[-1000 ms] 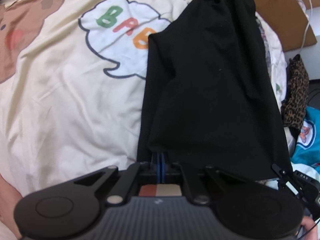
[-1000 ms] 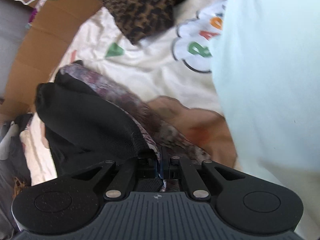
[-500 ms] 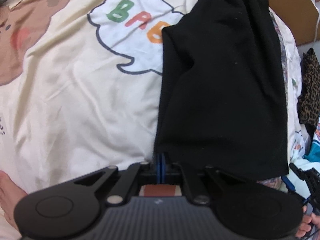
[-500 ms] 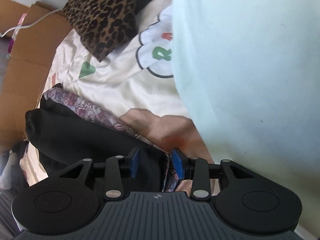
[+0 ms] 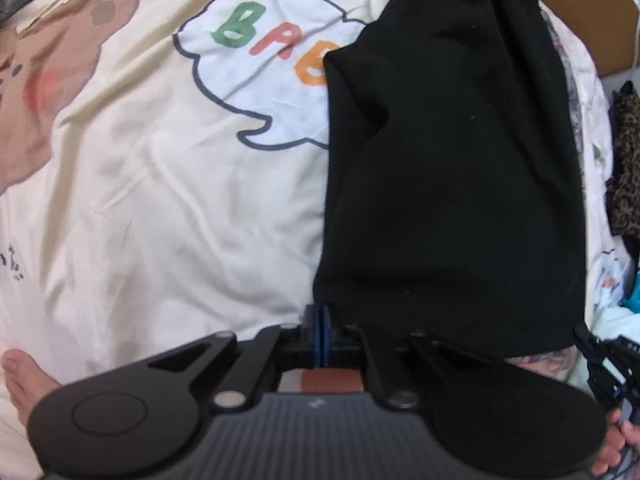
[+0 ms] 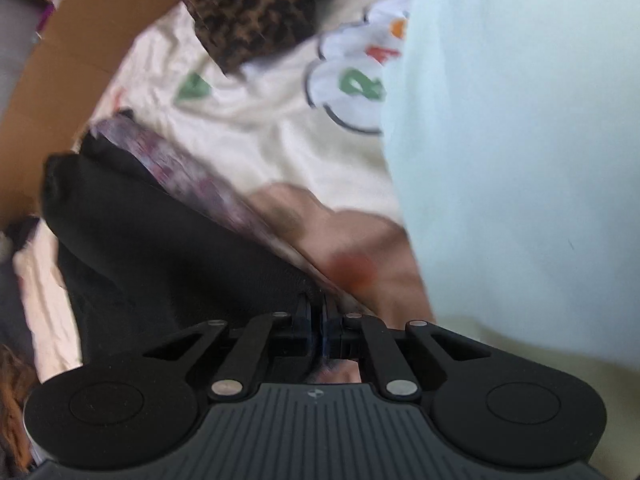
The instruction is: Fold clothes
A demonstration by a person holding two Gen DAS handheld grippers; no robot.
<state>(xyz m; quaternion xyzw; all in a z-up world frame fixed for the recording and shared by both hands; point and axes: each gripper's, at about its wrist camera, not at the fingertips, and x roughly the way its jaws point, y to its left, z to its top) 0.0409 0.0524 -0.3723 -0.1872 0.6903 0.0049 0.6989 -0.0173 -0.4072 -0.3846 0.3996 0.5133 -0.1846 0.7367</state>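
Observation:
A black garment (image 5: 452, 184) with a floral-print inner side hangs stretched over a cream cartoon bedsheet (image 5: 160, 184). My left gripper (image 5: 322, 320) is shut on its near left corner. In the right wrist view the same garment (image 6: 160, 248) runs off to the left, its floral side (image 6: 208, 184) showing along the top edge. My right gripper (image 6: 320, 320) is shut on its near corner. The right gripper also shows at the left view's right edge (image 5: 608, 360).
A leopard-print cloth (image 6: 248, 4) lies on the sheet by a brown cardboard box (image 6: 60, 92). The person's pale blue clothing (image 6: 520, 140) fills the right of the right wrist view. A bare foot (image 5: 24, 384) rests on the sheet at lower left.
My right gripper opened half a second ago and has shut again on the garment's corner. The left gripper kept its grip while the garment shifted right across the sheet.

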